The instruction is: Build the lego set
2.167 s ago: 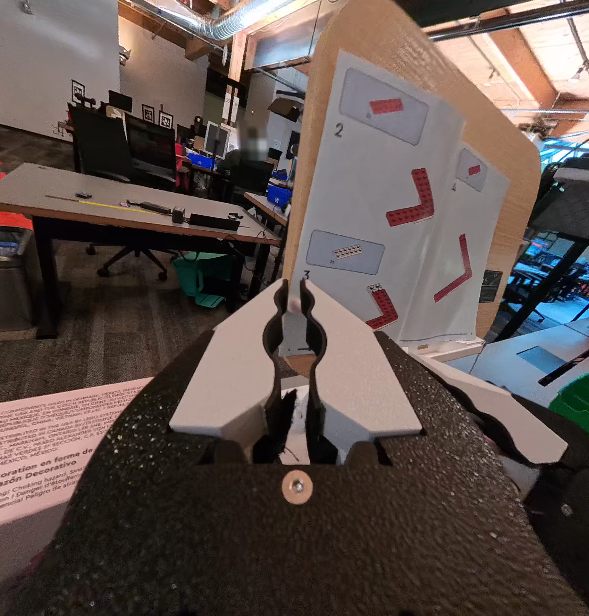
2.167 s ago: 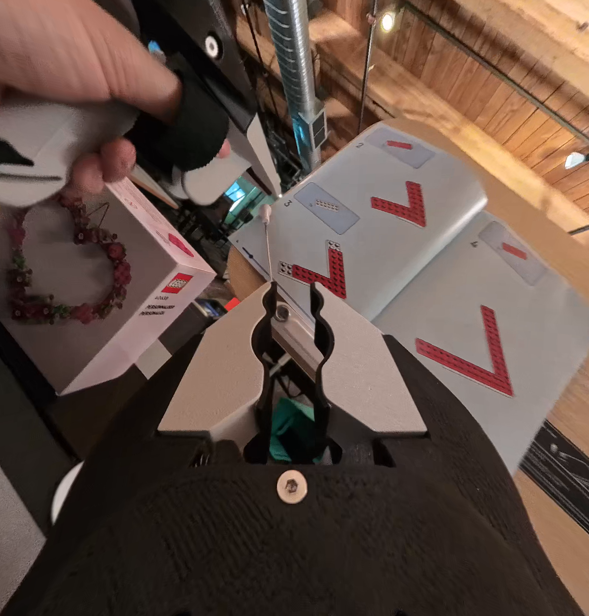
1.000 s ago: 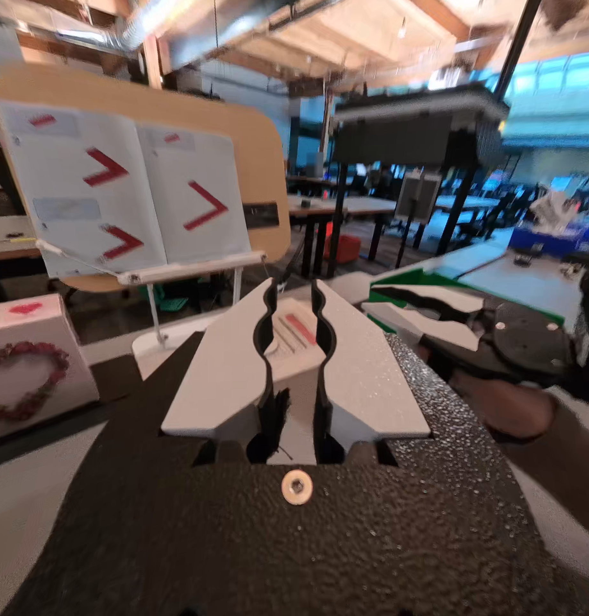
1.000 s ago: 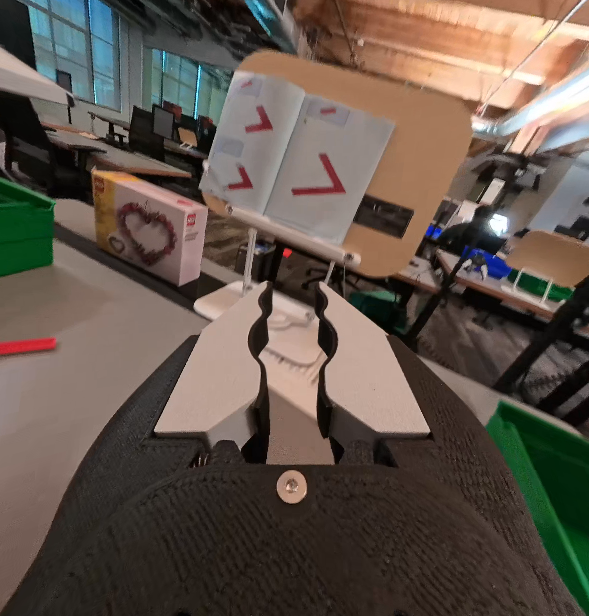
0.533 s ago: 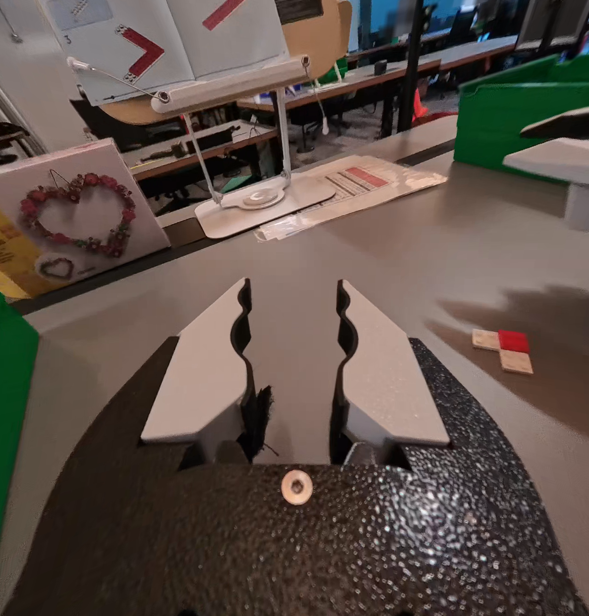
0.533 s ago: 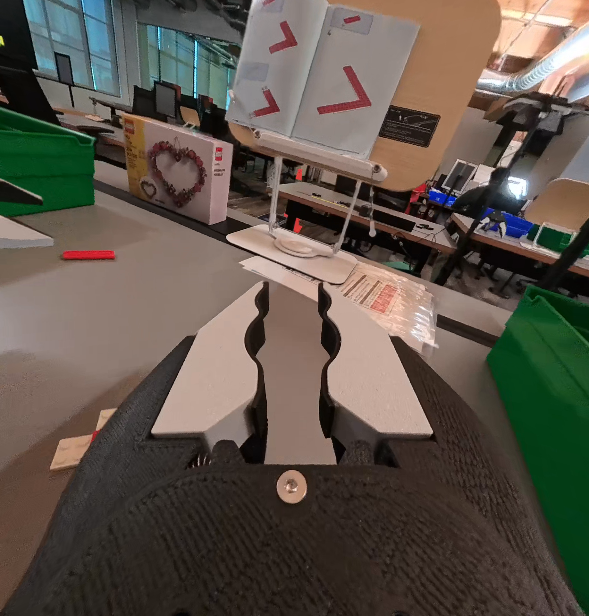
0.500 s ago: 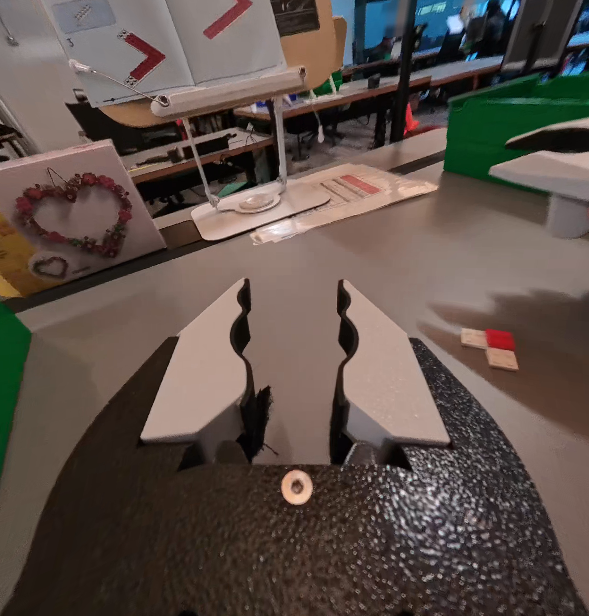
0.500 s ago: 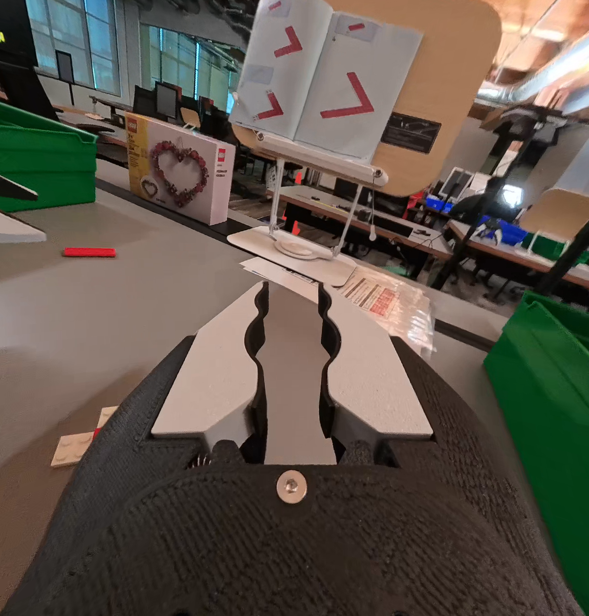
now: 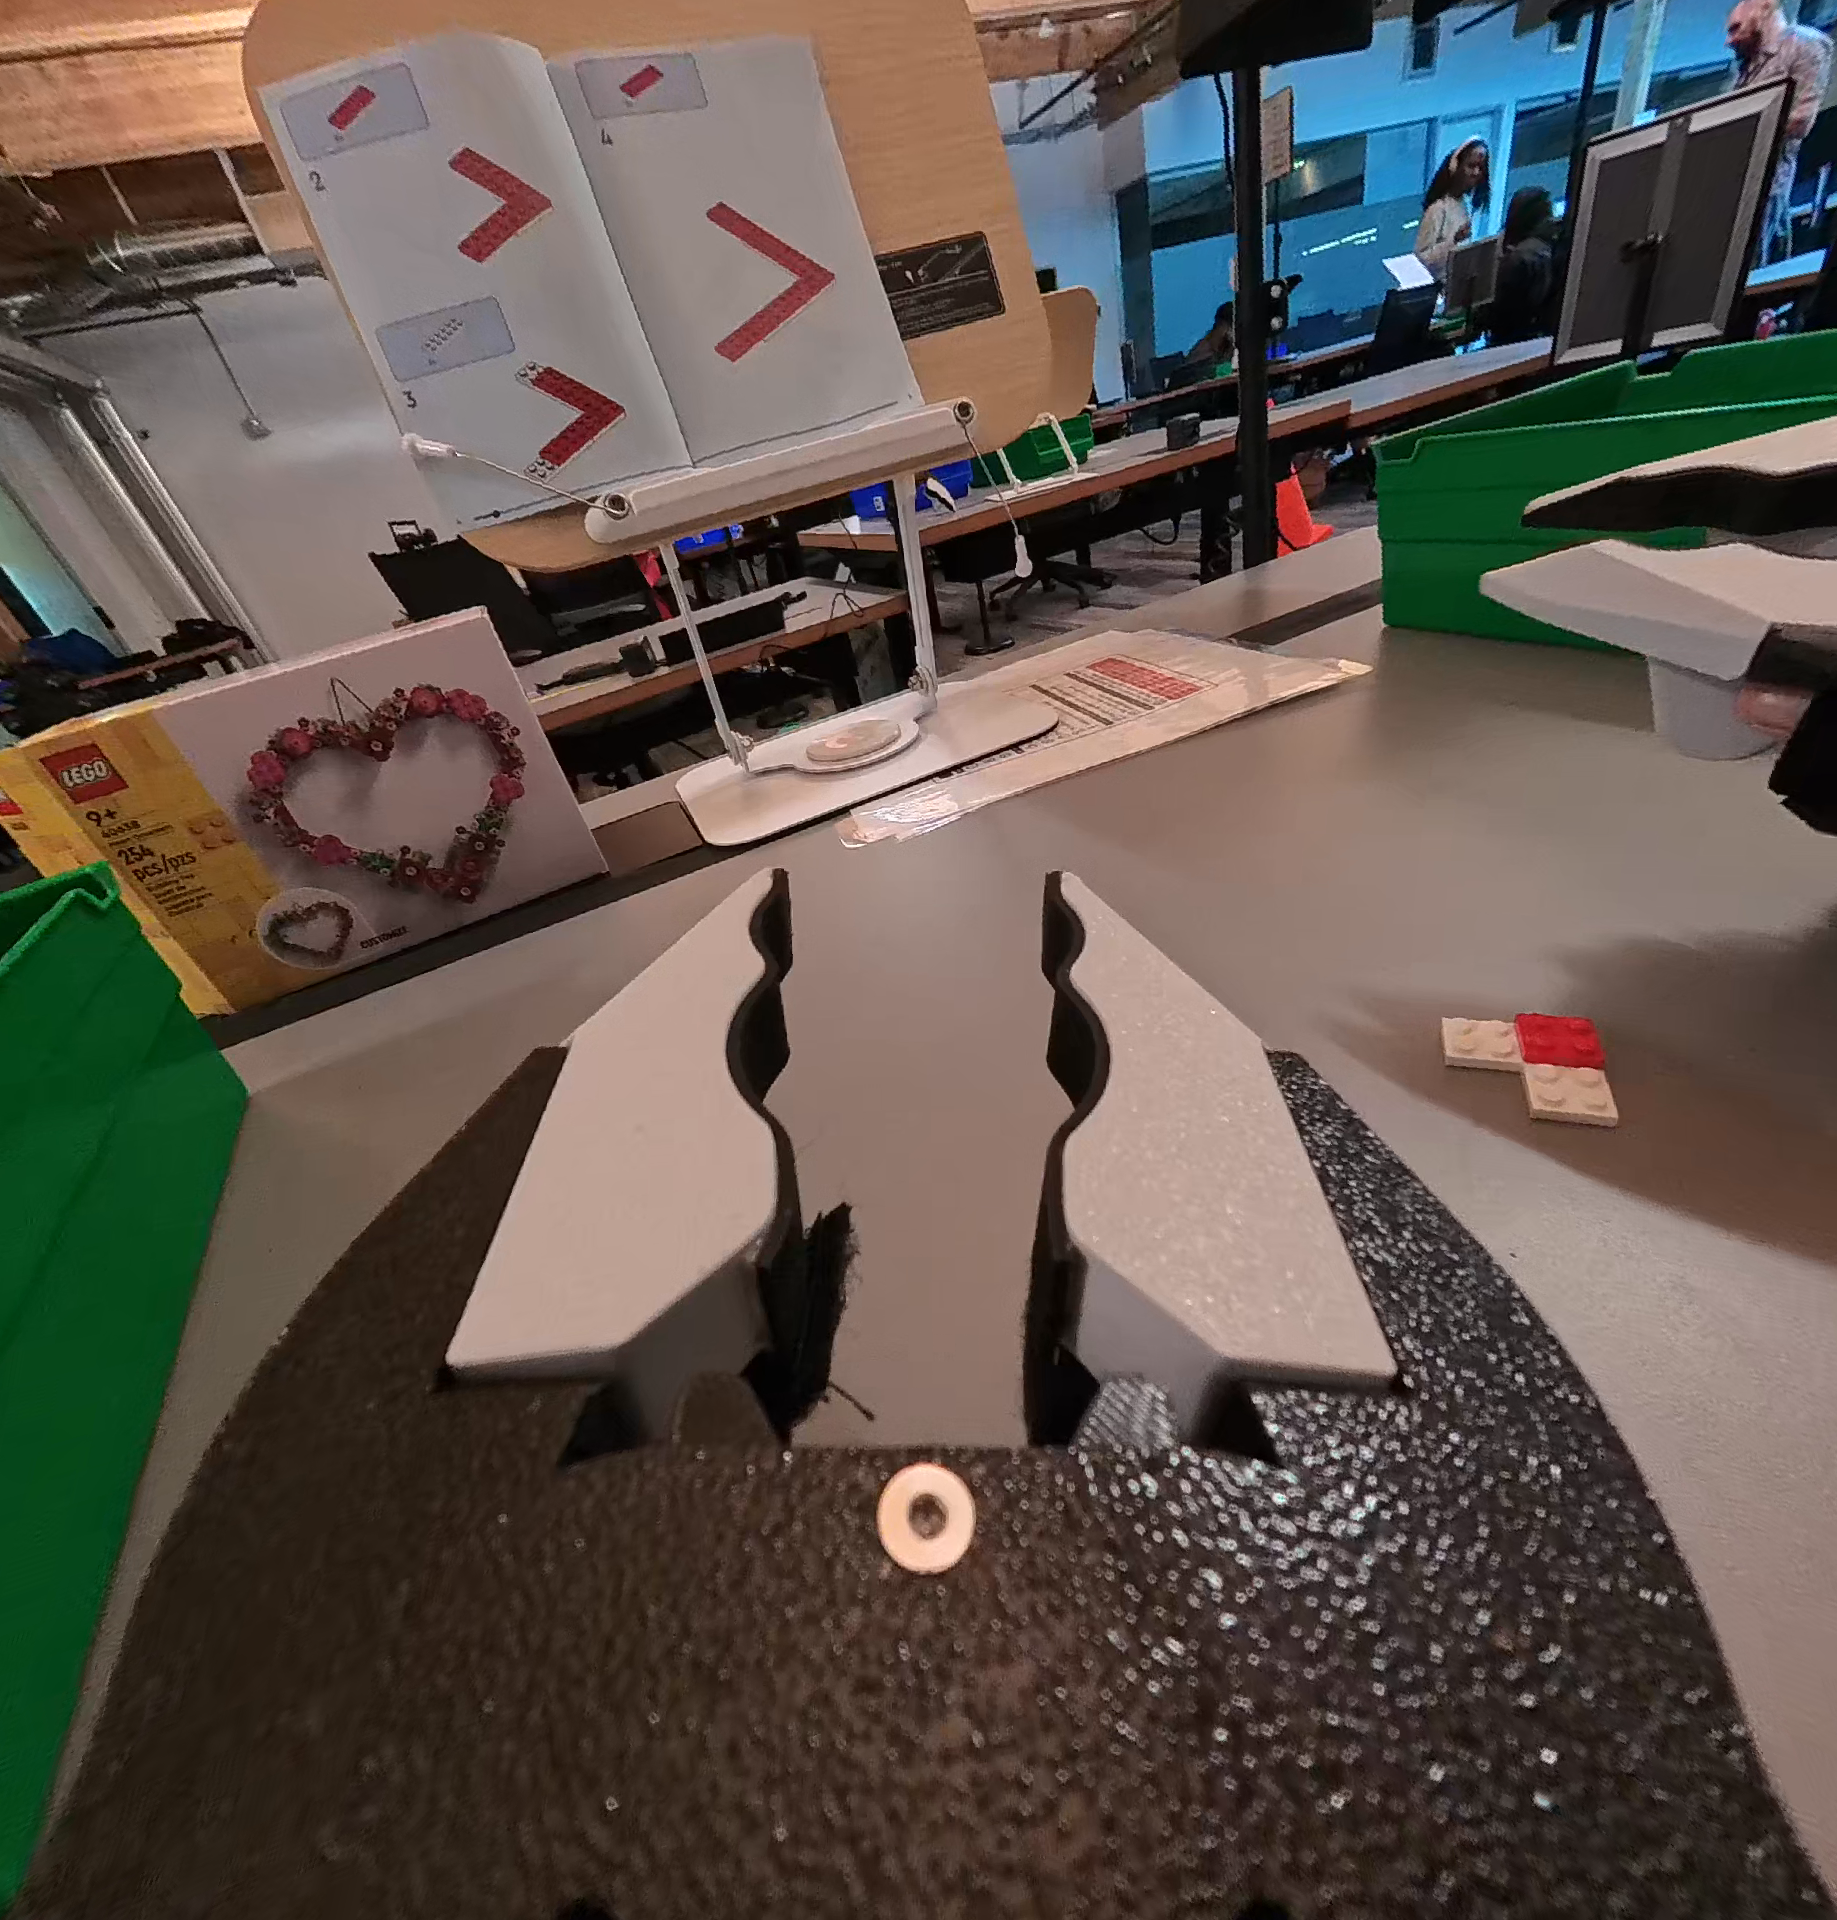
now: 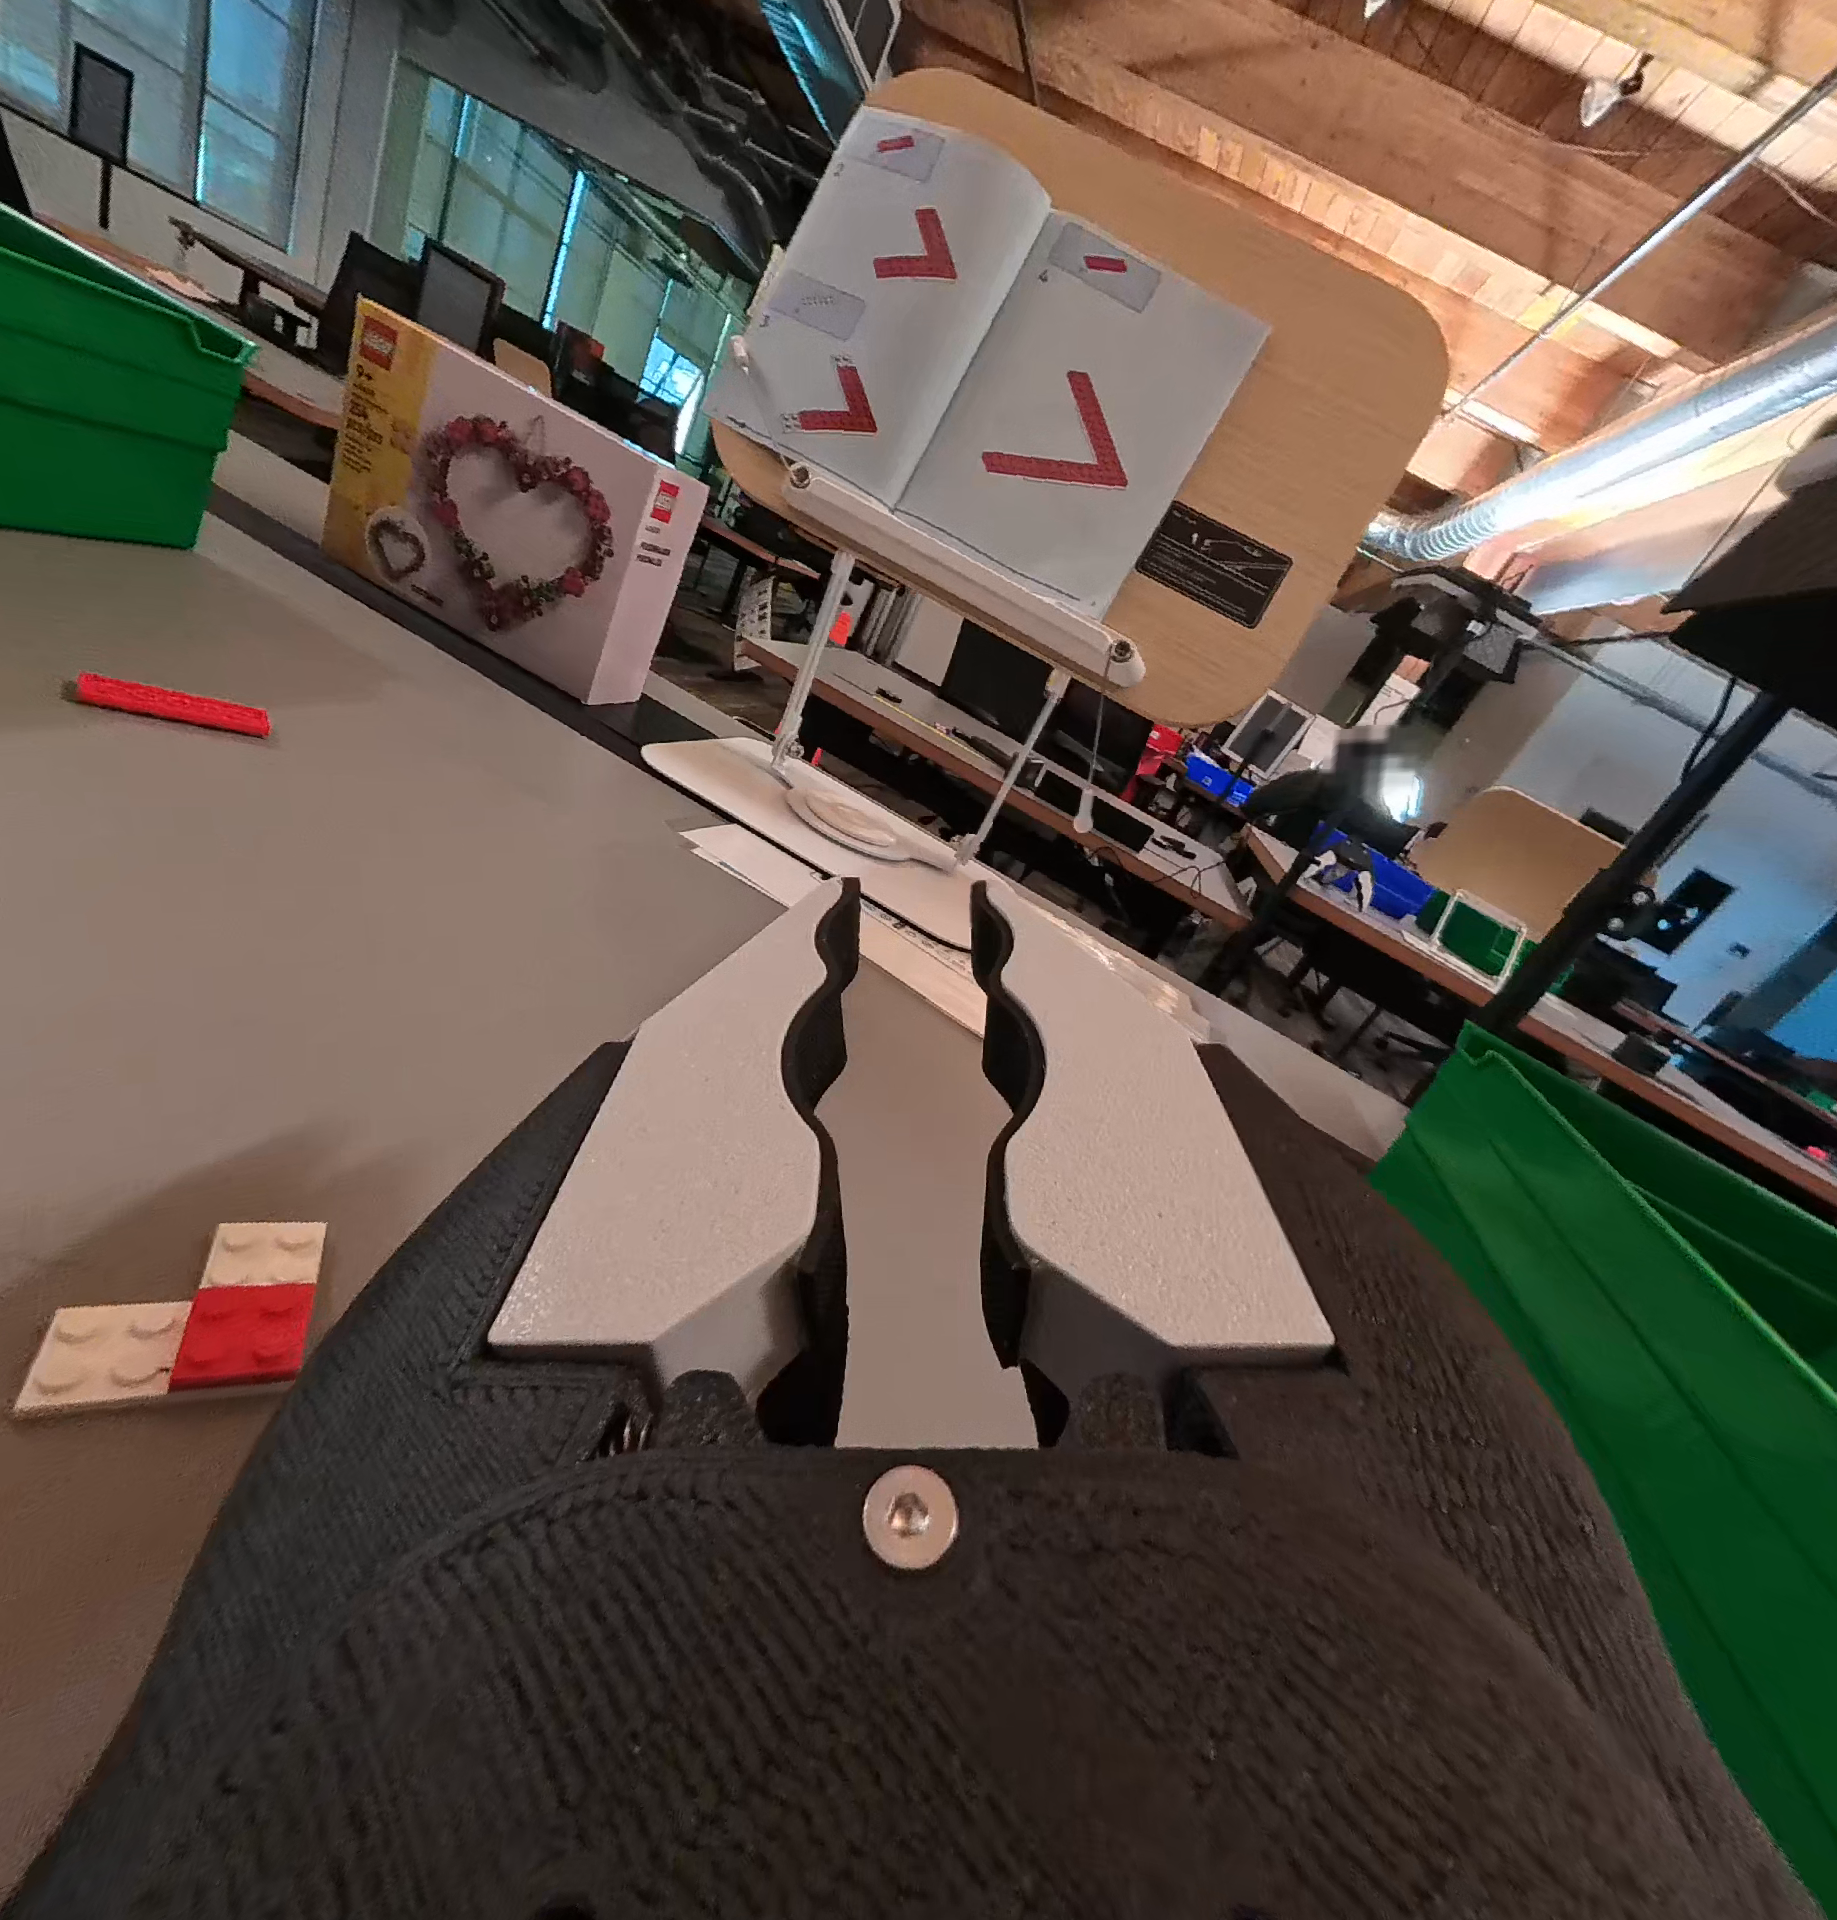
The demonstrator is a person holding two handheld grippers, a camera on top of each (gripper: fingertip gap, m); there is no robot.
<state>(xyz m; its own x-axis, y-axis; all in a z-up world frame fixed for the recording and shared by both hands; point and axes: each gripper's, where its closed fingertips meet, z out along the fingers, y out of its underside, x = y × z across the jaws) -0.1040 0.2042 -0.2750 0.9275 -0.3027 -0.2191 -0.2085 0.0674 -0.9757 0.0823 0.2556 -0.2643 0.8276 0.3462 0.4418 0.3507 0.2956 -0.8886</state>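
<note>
A small L-shaped lego piece, two cream plates joined by a red plate (image 9: 1529, 1064), lies flat on the grey table (image 9: 1257, 852) to the right of my left gripper (image 9: 914, 894). It also shows in the right wrist view (image 10: 181, 1320), left of my right gripper (image 10: 906, 896). A long red plate (image 10: 171, 704) lies farther left on the table. Both grippers are open and empty, low over the table. The right gripper also shows in the left wrist view (image 9: 1683, 561) at the right edge.
An open instruction booklet (image 9: 602, 260) rests on a white stand (image 9: 852, 758) at the table's far edge, with the lego box (image 9: 301, 810) to its left and a plastic-covered sheet (image 9: 1122, 696) beside it. Green bins stand at the left (image 9: 52, 1195) and right (image 10: 1662, 1351). From the right gripper's tips to the red plate (image 9: 1529, 1064) is close to 12 centimetres. The right camera catches it too, in the right wrist view (image 10: 194, 1306).
Both grippers came down from the booklet on the stand to low over the table. The left gripper opened wider. In the last half second both views shifted only slightly.
</note>
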